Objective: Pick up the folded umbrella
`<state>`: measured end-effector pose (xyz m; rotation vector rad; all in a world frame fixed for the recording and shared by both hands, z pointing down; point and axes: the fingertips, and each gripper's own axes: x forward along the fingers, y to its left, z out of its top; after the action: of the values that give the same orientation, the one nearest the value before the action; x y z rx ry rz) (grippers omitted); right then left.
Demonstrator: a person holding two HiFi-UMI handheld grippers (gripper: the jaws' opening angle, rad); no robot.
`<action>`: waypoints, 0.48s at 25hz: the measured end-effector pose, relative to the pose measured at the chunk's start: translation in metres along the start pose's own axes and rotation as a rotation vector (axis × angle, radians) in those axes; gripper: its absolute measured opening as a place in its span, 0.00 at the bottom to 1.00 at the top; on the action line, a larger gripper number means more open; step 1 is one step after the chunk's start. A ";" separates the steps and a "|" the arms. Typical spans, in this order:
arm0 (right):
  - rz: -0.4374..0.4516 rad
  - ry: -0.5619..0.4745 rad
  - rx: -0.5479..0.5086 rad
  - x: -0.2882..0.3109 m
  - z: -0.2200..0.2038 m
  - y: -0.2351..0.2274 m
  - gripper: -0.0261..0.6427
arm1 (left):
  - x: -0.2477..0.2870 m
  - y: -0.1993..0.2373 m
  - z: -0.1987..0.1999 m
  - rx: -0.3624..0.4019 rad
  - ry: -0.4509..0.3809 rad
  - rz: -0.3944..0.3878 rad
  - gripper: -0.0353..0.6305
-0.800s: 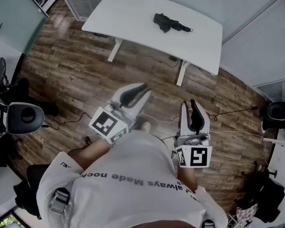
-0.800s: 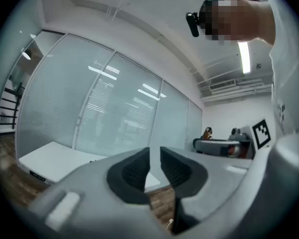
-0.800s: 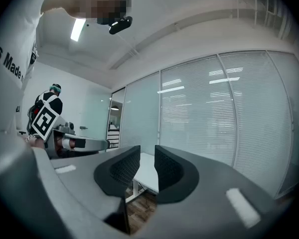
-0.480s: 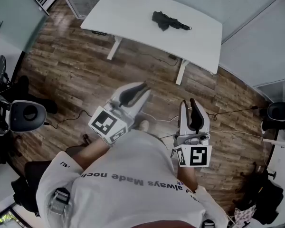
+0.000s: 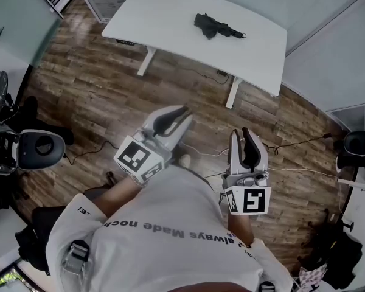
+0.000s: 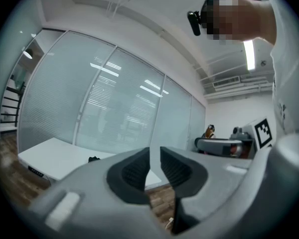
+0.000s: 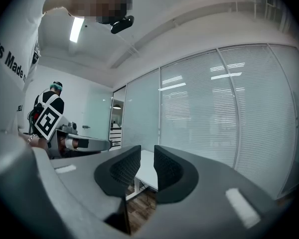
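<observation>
The folded black umbrella lies on the white table far ahead, across the wood floor. Both grippers are held level close to the person's body, well short of the table. The left gripper is shut with nothing between its pads; in its own view the umbrella is a small dark shape on the table, left of the left gripper. The right gripper is also shut and empty. A strip of the table shows between the jaws of the right gripper.
Glass partition walls with blinds stand behind and to the right of the table. A grey round-topped device sits at the left edge. Cables trail over the floor, and black bags lie at the lower right.
Both grippers have kept still. The grey round-topped device at the left has drifted a little to the right in the head view.
</observation>
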<state>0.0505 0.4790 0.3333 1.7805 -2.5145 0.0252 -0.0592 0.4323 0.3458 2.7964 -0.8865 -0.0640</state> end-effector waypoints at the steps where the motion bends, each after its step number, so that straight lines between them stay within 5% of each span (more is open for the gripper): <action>1: -0.002 0.000 0.000 0.005 -0.001 -0.003 0.16 | 0.004 0.004 0.000 -0.001 0.001 -0.002 0.15; 12: -0.008 -0.012 -0.008 0.121 0.009 -0.027 0.15 | 0.059 0.105 0.027 0.004 -0.023 -0.016 0.15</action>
<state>0.0352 0.3553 0.3305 1.7931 -2.5124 0.0038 -0.0733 0.3101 0.3423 2.8124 -0.8709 -0.0973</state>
